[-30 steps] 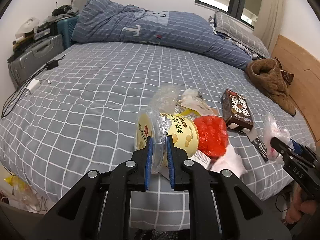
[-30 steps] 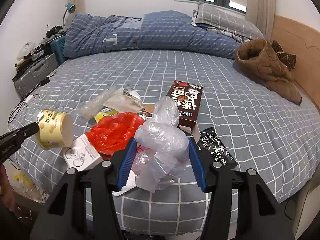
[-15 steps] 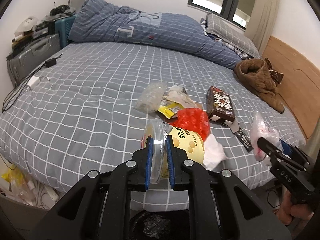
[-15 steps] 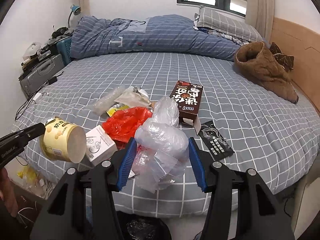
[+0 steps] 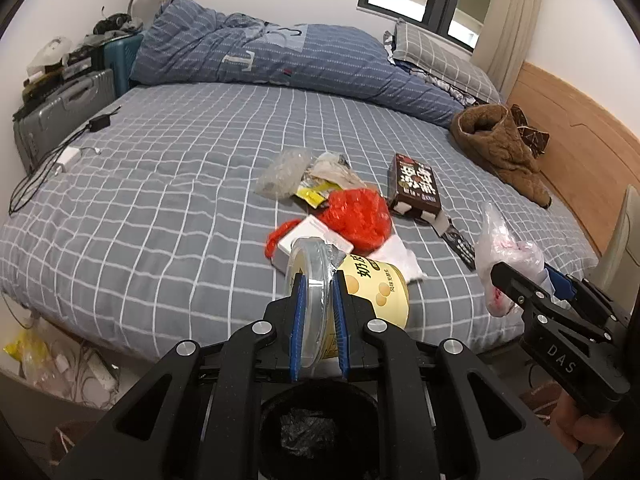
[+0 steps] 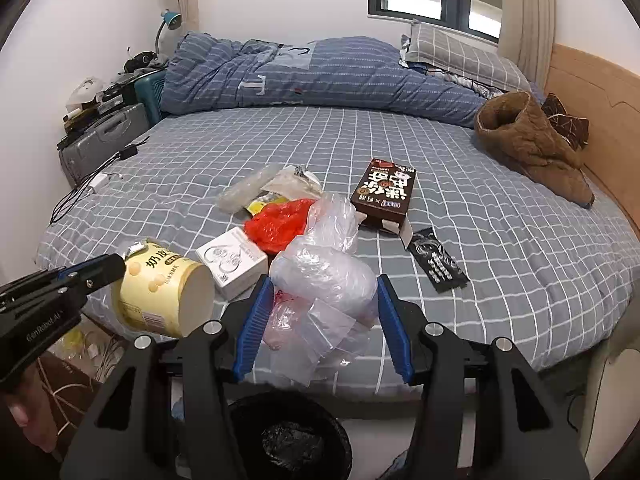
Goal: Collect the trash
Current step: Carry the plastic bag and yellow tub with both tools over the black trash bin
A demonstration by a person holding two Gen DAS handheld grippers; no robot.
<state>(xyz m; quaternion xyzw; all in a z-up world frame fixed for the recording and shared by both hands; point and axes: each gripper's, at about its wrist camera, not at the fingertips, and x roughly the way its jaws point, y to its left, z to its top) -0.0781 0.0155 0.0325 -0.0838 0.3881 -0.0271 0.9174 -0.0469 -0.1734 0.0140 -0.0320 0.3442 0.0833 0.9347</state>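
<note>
The cup (image 5: 372, 288), yellow, lay on its side in the air, rim clamped in the left gripper's (image 5: 317, 320) jaws, long axis pointing away over the bed (image 5: 160, 184). The bin (image 5: 316, 432) stood directly below, nearer this hand. Right of the cup, the right gripper's (image 6: 322, 320) jaws held a crumpled clear bag (image 6: 328, 280), also above the bin.

Crinkled clear plastic bag (image 6: 324, 280); glossy paper cup (image 6: 164, 296); checked cloth bedsheet (image 6: 200, 168)
</note>
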